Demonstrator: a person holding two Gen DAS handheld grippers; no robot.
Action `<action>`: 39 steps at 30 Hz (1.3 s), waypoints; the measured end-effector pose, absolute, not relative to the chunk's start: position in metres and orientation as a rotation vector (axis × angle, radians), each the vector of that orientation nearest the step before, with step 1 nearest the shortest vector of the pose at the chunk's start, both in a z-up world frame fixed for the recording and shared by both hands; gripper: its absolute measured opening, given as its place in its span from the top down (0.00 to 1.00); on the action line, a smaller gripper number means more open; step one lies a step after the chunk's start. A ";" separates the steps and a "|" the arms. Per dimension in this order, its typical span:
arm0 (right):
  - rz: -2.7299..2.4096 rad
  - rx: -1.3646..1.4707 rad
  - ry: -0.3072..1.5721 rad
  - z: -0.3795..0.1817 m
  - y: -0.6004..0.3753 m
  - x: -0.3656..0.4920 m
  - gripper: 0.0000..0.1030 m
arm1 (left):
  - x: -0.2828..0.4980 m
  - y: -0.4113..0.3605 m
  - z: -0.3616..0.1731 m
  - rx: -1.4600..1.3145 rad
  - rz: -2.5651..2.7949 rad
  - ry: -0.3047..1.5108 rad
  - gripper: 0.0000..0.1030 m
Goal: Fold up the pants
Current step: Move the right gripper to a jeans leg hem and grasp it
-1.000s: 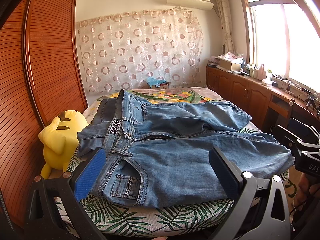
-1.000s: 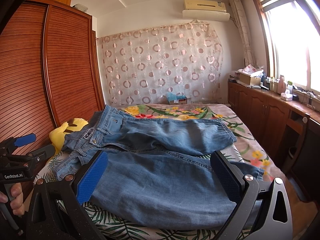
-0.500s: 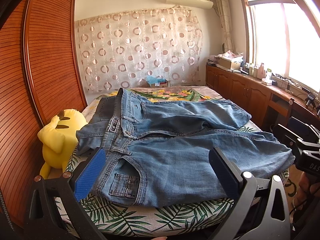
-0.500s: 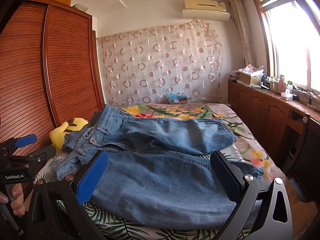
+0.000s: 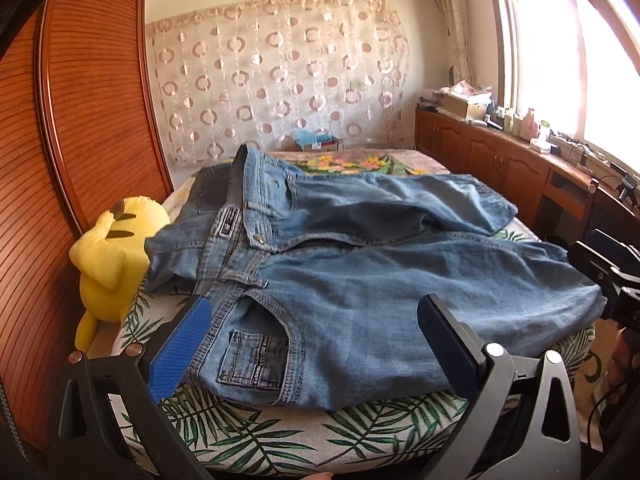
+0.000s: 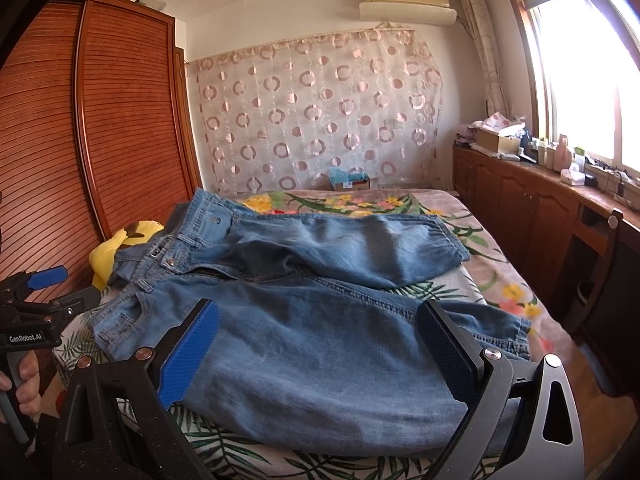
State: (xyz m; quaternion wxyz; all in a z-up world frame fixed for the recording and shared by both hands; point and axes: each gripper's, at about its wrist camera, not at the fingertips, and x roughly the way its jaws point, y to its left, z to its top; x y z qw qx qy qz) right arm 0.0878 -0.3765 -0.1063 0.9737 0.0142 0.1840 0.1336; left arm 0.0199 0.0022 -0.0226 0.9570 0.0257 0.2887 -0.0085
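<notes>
Blue jeans [image 5: 360,280] lie spread flat on the bed, waistband to the left, both legs running right, the far leg angled away. My left gripper [image 5: 316,344] is open and empty, hovering above the near front pocket by the waistband. The jeans also show in the right wrist view [image 6: 320,320]. My right gripper [image 6: 320,348] is open and empty above the near leg. The left gripper shows at the left edge of the right wrist view [image 6: 48,296]; part of the right gripper shows at the right edge of the left wrist view [image 5: 600,272].
The bed [image 5: 248,436] has a leaf and flower print cover. A yellow plush toy [image 5: 108,256] sits between bed and wooden wardrobe [image 5: 80,140] on the left. A wooden counter [image 6: 540,200] with clutter runs under the window on the right. A small box [image 6: 348,180] stands by the curtain.
Both grippers have edged slightly forward and down toward the jeans. The jeans have not moved. Both stay open.
</notes>
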 end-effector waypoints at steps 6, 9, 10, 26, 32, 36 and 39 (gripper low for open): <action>0.248 0.001 0.408 -0.113 -0.384 0.095 0.10 | 0.030 0.016 -0.038 0.036 -0.035 0.624 0.00; 0.231 -0.011 0.429 -0.114 -0.389 0.097 0.13 | 0.034 0.021 -0.044 0.036 -0.036 0.643 0.00; 0.223 -0.012 0.438 -0.115 -0.392 0.097 0.13 | 0.035 0.023 -0.046 0.038 -0.035 0.649 0.00; 0.135 -0.053 0.542 -0.106 -0.394 0.099 0.15 | 0.057 0.085 -0.078 0.040 0.030 0.744 0.00; 0.086 -0.046 0.579 -0.102 -0.402 0.089 0.16 | 0.064 0.116 -0.084 0.006 0.076 0.767 0.00; 0.066 -0.041 0.605 -0.100 -0.404 0.087 0.19 | 0.068 0.128 -0.092 -0.023 0.061 0.792 0.05; 0.055 -0.031 0.617 -0.097 -0.406 0.087 0.20 | 0.069 0.133 -0.100 -0.041 0.048 0.820 0.10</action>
